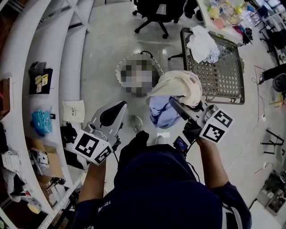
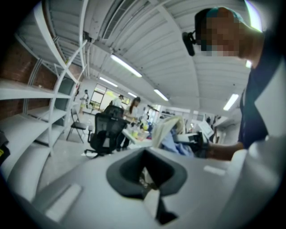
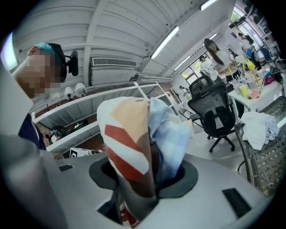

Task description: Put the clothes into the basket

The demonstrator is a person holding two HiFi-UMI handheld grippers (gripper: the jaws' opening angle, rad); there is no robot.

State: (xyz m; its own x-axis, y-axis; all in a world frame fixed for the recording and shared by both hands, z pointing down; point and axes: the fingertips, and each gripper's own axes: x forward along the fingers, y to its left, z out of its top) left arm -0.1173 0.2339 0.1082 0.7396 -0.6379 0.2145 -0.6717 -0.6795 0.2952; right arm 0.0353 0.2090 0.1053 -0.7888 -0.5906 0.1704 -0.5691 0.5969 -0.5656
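Observation:
My right gripper (image 1: 178,107) is shut on a bundle of clothes (image 1: 178,87), a cream piece with red stripes over a light blue one. In the right gripper view the bundle (image 3: 134,147) fills the jaws of the right gripper (image 3: 143,179) and hides them. A round white basket (image 1: 119,71) stands on the floor just beyond the bundle, its inside covered by a mosaic patch. My left gripper (image 1: 111,115) is held at the left with nothing on it. In its own view the left gripper (image 2: 145,174) shows only a grey housing and a dark opening. The held clothes (image 2: 170,132) appear there at the right.
A metal mesh rack (image 1: 223,76) stands right of the basket with a white cloth (image 1: 202,44) on it. A black office chair (image 1: 156,13) is behind. White shelving (image 1: 27,89) with small items runs along the left. A cluttered table (image 1: 228,13) is at the top right.

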